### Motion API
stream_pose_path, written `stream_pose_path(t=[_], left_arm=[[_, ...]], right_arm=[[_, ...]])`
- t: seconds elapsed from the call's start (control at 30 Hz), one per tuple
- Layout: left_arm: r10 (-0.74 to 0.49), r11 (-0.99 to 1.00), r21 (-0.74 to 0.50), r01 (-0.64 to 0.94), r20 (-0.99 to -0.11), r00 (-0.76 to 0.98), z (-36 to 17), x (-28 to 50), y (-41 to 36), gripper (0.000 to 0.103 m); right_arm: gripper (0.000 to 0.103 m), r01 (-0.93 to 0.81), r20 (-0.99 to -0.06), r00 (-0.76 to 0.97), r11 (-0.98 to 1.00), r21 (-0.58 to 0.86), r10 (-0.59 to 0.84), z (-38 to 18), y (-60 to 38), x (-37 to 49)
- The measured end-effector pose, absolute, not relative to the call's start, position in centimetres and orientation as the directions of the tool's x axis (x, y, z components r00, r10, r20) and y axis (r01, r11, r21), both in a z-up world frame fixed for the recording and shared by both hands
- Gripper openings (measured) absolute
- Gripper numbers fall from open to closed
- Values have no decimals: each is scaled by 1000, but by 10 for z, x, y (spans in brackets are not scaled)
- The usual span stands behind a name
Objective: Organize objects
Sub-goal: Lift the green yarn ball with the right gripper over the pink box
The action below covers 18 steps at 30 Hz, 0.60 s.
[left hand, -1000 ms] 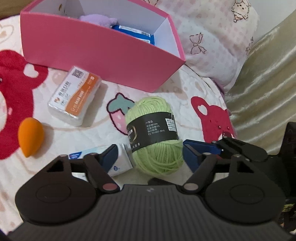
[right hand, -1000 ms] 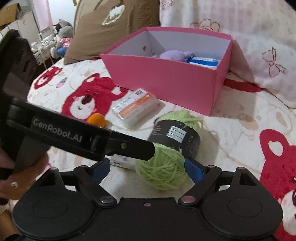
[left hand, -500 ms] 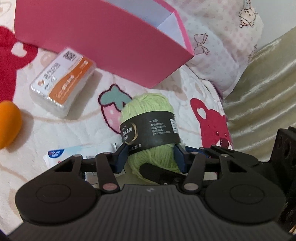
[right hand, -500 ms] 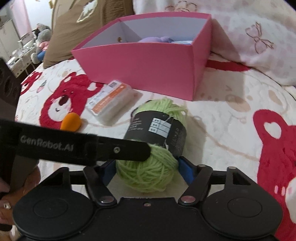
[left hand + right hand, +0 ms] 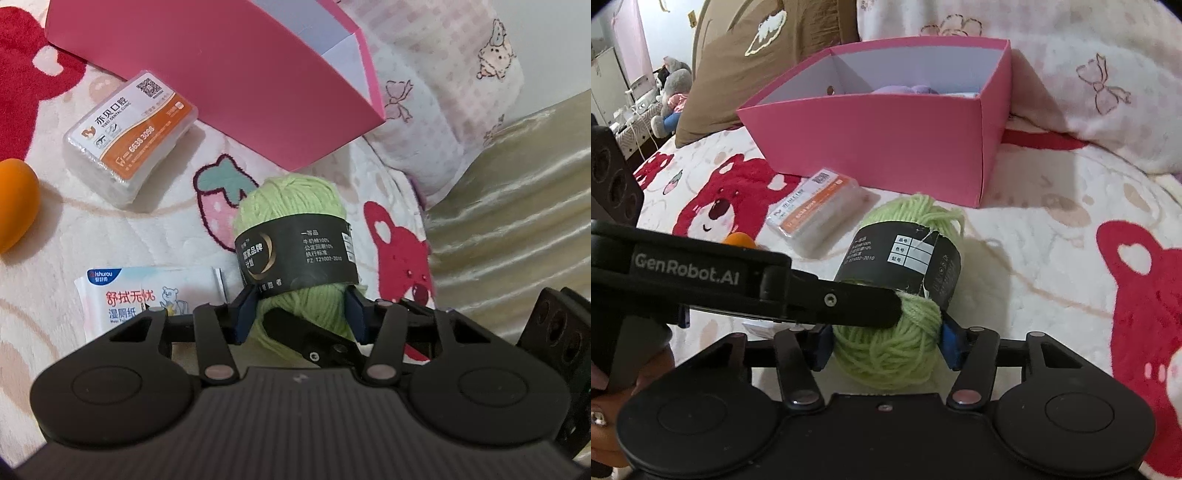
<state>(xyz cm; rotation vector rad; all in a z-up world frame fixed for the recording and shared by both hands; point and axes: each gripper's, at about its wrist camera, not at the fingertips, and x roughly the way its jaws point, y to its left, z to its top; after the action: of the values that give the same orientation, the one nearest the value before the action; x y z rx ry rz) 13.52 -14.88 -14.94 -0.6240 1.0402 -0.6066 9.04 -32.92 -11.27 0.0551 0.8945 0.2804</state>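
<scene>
Both grippers close on the green yarn

Since a second ago the left gripper [image 5: 299, 317] and right gripper [image 5: 884, 341] have narrowed from wide apart onto the yarn ball [image 5: 291, 236], their pads now pressing it on the blanket [image 5: 1052, 258] before the pink box [image 5: 879, 147]. The box's contents are mostly hidden.

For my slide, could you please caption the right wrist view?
Both grippers closing around a green yarn ball before a pink cardboard box.
</scene>
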Motion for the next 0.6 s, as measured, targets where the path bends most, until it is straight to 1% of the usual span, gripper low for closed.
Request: stream_pose_path(t=[0.23, 0.5, 0.6], left_arm=[[-678, 711, -687, 153, -610, 412, -124, 121, -135, 49], [-700, 680, -723, 120, -591, 401, -97, 108, -101, 49], [-690, 694, -710, 121, -607, 396, -81, 100, -94, 49]], right_arm=[[59, -236, -748, 614, 963, 130, 251, -97, -310, 81], [59, -254, -746, 616, 960, 117, 254, -67, -283, 68], [59, -266, -748, 616, 959, 98, 247, -54, -273, 61]])
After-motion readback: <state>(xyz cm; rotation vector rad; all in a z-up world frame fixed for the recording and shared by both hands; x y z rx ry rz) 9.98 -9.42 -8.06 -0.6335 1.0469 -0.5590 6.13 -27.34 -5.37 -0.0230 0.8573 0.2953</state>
